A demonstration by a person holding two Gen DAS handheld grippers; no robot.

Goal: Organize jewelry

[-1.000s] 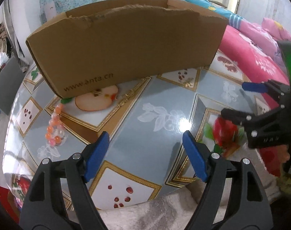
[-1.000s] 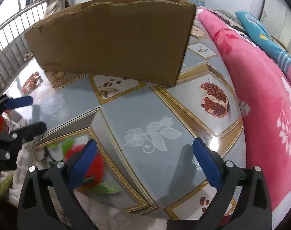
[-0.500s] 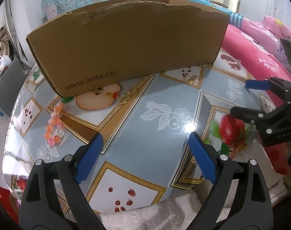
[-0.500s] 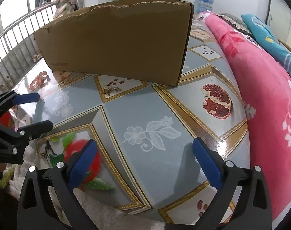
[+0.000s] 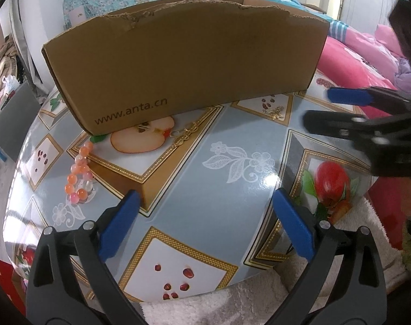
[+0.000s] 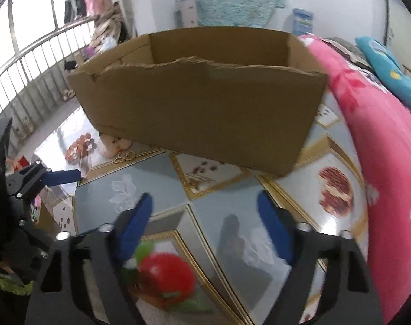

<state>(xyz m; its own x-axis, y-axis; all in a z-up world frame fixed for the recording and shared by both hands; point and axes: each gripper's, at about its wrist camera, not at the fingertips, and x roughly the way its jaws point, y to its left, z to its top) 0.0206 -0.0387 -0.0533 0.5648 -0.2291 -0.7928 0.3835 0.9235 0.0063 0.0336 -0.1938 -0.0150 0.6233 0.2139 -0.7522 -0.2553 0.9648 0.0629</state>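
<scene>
A brown cardboard box [image 5: 186,62] with an open top stands on the patterned table; it also shows in the right wrist view [image 6: 205,113]. An orange and pink bead bracelet [image 5: 79,174] lies left of the box. A gold chain [image 5: 185,135] lies at the box's front edge. A small gold piece [image 5: 273,113] lies further right, blurred in the right wrist view [image 6: 200,180]. My left gripper [image 5: 202,224] is open and empty above the table's near edge. My right gripper [image 6: 205,227] is open and empty; it also shows at right in the left wrist view [image 5: 322,108].
A pink flowered blanket [image 6: 381,146] lies along the table's right side. A white fleecy cloth [image 5: 232,306] hangs at the near edge. A metal railing [image 6: 29,65] stands at the far left. The tablecloth [image 5: 232,162] is glossy with fruit prints.
My right gripper has risen and moved forward towards the box, so the box interior now shows. My left gripper has drawn back a little.
</scene>
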